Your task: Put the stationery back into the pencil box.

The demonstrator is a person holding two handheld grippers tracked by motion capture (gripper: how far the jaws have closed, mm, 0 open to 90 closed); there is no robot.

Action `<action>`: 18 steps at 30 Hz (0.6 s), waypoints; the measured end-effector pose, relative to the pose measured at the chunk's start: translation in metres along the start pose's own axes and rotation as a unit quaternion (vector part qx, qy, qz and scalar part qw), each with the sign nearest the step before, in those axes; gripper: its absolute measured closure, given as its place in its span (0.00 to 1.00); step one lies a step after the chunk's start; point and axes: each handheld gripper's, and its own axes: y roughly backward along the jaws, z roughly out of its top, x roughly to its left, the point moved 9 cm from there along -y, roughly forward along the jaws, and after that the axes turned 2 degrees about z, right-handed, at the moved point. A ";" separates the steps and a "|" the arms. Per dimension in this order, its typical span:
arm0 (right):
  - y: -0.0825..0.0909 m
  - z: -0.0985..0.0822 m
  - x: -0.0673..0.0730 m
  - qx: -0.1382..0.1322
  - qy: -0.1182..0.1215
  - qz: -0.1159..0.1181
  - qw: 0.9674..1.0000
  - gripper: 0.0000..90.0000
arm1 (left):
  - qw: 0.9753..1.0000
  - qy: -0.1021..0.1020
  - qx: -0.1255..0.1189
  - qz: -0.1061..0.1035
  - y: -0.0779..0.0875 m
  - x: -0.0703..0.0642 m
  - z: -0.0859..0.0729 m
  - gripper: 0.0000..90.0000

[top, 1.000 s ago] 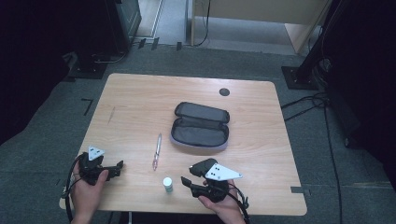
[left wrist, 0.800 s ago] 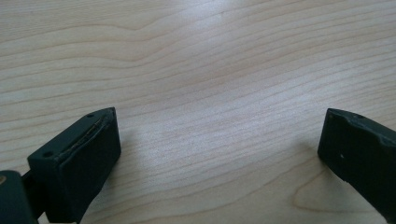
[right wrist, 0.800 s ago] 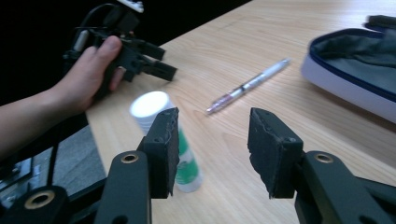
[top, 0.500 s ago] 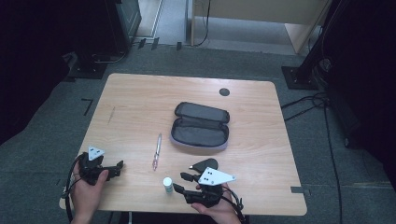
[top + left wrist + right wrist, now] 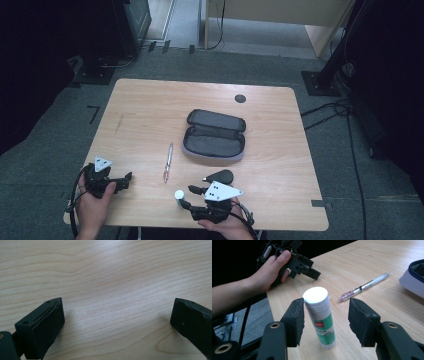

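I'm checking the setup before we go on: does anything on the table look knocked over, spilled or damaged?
Nothing stands out. The glue stick stands upright between the open jaws of the right claw, the pen lies flat, and the pencil case lies unzipped and open, looking undamaged. No spills on the table.

Layout of the worktop from the high view: the open pencil case lies near the centre, with the pen just to its left, nearer the person, and pointing away from the person. The glue stick stands upright near the front edge, in front of the pen, between the jaws of the right hand-held gripper, close beside the left jaw in the right gripper view. The left hand-held gripper rests at the front left corner, left of the pen and glue stick, its jaws over bare worktop.
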 end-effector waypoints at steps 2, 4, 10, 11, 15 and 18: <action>-0.003 -0.001 0.001 0.003 0.003 -0.001 1.000 0.53 | 1.000 0.000 0.000 0.000 0.000 0.000 0.000 0.00; -0.004 -0.001 0.002 0.005 0.006 -0.001 1.000 0.53 | 1.000 0.000 0.000 0.000 0.000 0.000 0.000 0.00; -0.011 -0.003 0.003 0.010 0.013 -0.002 1.000 0.55 | 1.000 -0.001 0.000 0.000 0.000 0.000 0.000 0.00; -0.012 -0.003 0.004 0.011 0.013 -0.001 1.000 0.55 | 1.000 0.000 0.000 0.000 0.000 0.000 0.000 0.00; -0.016 -0.003 0.007 0.012 0.018 0.000 1.000 0.57 | 1.000 -0.001 0.000 0.000 0.000 0.000 0.000 0.00; -0.019 -0.004 0.007 0.014 0.022 -0.005 1.000 0.59 | 1.000 -0.001 0.001 0.000 0.000 0.000 0.000 0.00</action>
